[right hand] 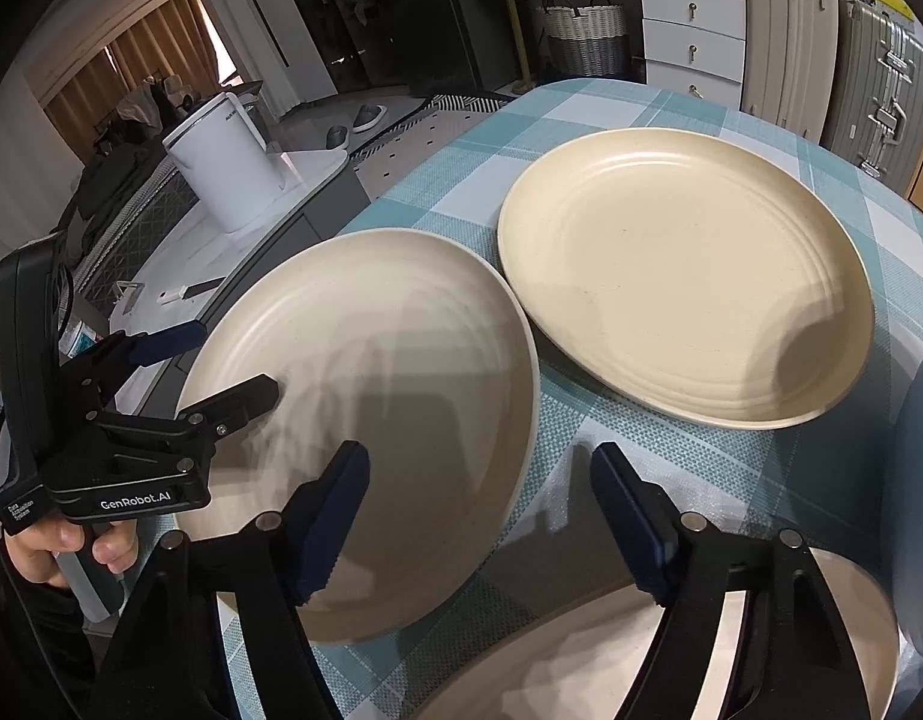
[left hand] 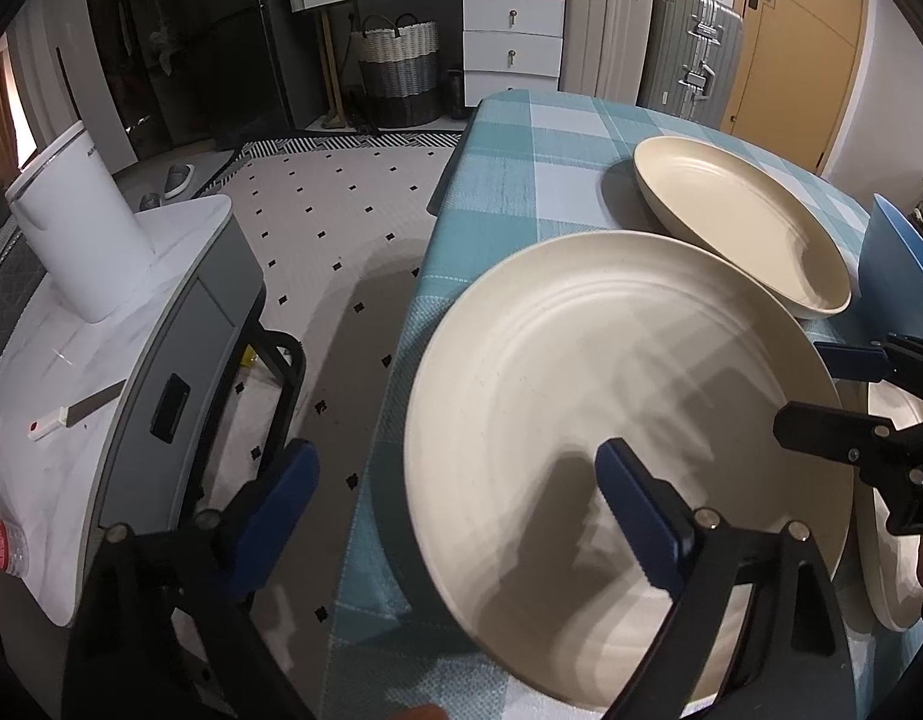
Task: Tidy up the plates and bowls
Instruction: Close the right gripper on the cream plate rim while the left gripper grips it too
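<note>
Nearest the left wrist camera, the left gripper [left hand: 455, 498] stands wide apart and empty, straddling the rim of a big round cream plate [left hand: 581, 372] at the edge of the teal checked counter [left hand: 509, 138]. Only the right wrist view shows the whole second cream plate [right hand: 683, 270] beyond and a third plate's rim [right hand: 581, 660] under the right gripper [right hand: 479, 510], also spread and empty.
</note>
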Tool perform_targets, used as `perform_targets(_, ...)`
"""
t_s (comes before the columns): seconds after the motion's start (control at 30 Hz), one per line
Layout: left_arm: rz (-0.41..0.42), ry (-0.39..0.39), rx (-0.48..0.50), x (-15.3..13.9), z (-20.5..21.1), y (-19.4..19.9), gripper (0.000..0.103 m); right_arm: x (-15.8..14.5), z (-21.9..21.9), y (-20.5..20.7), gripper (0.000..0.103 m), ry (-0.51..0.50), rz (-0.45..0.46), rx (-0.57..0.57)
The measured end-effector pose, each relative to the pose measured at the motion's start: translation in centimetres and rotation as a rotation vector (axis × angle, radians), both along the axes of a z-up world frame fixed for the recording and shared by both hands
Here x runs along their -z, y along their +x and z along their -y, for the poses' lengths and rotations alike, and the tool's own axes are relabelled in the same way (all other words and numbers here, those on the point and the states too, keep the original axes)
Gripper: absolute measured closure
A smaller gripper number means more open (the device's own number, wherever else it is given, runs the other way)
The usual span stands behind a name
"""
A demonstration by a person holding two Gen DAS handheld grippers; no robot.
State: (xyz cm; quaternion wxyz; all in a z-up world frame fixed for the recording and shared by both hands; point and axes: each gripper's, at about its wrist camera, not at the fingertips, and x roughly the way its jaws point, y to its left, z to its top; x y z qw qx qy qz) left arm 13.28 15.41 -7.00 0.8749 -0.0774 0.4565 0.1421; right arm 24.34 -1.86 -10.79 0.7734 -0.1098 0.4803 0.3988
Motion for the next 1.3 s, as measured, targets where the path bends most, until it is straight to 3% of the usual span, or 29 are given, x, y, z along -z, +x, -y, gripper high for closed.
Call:
perform_targets(0.53,-0.008,-0.017,0.011,0.08,-0.17,-0.38,0.028,0.11,-0.8,-0.53,0.05,-0.011,-0.006,-0.022)
perform_targets(1.3,-0.005,-0.004,0.021,-0.41,0.02,-0.93,0.077,-0.16,-0.18,-0.88,0.081,-0.055,0.033,0.0)
